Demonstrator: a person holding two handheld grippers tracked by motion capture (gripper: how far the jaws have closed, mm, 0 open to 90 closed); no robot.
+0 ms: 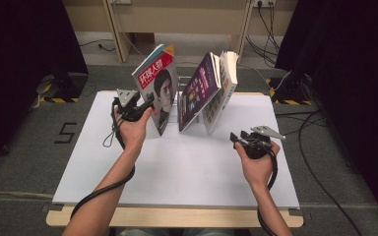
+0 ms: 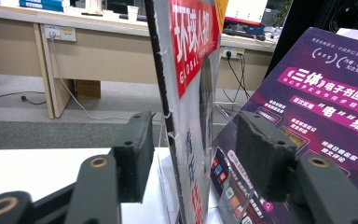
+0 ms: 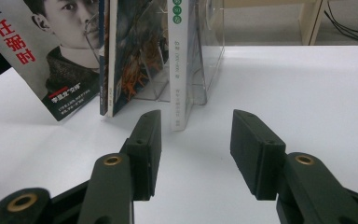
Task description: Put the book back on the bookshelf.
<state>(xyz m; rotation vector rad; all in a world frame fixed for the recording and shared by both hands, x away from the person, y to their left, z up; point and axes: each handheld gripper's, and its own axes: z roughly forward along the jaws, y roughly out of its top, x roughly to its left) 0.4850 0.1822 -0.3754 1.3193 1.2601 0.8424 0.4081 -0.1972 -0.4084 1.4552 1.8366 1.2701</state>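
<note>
Magazines stand in a clear acrylic rack [image 3: 205, 60] at the back of the white table [image 1: 177, 172], and the work looks close to finished: the red-titled magazine [image 1: 158, 86] leans upright at the rack's left end, its edge between the open jaws of the left gripper [image 1: 145, 104], whose pads stand clear of the cover in the left gripper view. What is left, I judge, is backing that gripper away. The purple magazine [image 1: 199, 88] and a white-spined book [image 1: 226, 83] lean just beside, crowding the exit. The right gripper [image 1: 236, 139] waits well apart, jaws open and empty.
</note>
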